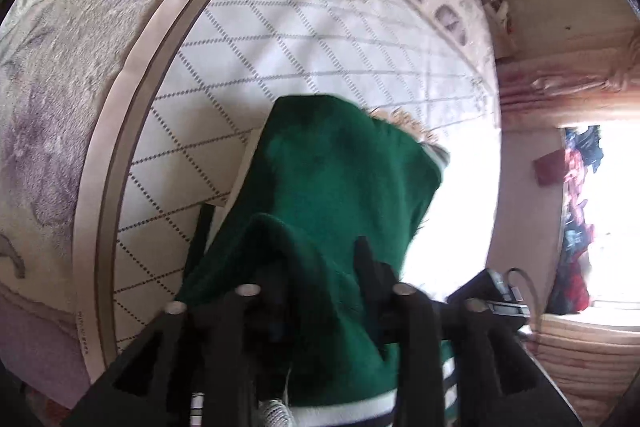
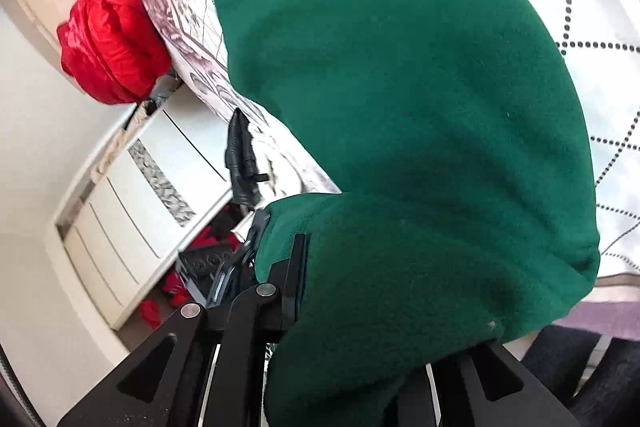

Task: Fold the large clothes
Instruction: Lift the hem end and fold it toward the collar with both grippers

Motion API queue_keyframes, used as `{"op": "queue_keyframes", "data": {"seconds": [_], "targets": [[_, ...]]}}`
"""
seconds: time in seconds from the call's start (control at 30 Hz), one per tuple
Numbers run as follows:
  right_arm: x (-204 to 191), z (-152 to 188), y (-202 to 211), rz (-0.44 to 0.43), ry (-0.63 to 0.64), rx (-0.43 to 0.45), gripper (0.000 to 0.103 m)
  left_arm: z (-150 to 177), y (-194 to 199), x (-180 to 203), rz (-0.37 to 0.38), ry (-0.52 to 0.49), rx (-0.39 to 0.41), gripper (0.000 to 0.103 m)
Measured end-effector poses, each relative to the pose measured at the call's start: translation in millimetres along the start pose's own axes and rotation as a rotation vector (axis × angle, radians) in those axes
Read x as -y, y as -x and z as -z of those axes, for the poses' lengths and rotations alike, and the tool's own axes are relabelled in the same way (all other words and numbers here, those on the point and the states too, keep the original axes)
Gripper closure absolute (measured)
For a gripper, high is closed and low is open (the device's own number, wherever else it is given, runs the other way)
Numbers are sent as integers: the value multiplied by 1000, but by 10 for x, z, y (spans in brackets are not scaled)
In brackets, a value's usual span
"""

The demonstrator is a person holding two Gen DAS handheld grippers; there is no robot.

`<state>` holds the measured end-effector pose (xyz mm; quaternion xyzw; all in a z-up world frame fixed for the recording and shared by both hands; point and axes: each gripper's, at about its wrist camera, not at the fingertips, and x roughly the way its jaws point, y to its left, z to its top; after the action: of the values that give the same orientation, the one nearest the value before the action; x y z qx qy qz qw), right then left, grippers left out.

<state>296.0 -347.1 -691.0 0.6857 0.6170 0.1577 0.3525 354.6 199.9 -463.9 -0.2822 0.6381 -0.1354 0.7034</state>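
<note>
Handling one green garment (image 1: 340,179) above one white quilt (image 1: 320,27), draping it over two grippers. Keeping the left gripper (image 1: 284,247) released: two fingers standing well apart, cloth lying loose between them, not pinching it. Burying the right gripper (image 2: 360,267) in cloth: showing one finger only, hiding the other, so not telling whether clenched or released. Lying beyond the quilt's edge, one red bundle (image 2: 108,39).

Bed w/ quilted cover (image 1: 320,39), white drawers (image 2: 132,211), bright window (image 1: 616,211).
</note>
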Motion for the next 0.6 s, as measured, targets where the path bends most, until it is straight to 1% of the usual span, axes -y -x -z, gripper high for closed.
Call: {"op": "queue_keyframes", "data": {"seconds": [0.03,0.07,0.1,0.13,0.2,0.23,0.33,0.37,0.4,0.47,0.5,0.53,0.6], "targets": [[-11,17,10,-16,-4,0,74,-25,76,37,27,-1,26,38],[-12,79,27,-47,-10,11,53,-52,170,90,36,-6,57,20],[-24,76,74,-81,-13,21,43,-80,284,158,43,-18,93,19],[-65,82,120,-115,-11,28,29,-114,398,224,58,-31,131,19],[-221,112,118,-129,5,47,25,-191,580,311,71,-39,192,19],[-262,121,135,-130,15,49,20,-236,650,350,69,-46,223,19],[-404,165,194,-131,50,85,19,-265,888,478,-3,-77,326,19],[-442,184,272,-132,74,101,19,-256,946,504,-27,-92,353,19],[-453,202,380,-129,97,119,19,-255,952,513,-46,-97,366,19],[-596,293,551,-141,175,157,19,-236,947,473,-73,-98,374,19],[-702,361,636,-108,224,190,19,-205,921,419,-89,-86,371,19],[-766,402,704,-52,268,217,19,-162,876,351,-107,-73,364,19],[-980,519,783,149,391,299,19,-68,732,201,-160,-56,343,19]]}}
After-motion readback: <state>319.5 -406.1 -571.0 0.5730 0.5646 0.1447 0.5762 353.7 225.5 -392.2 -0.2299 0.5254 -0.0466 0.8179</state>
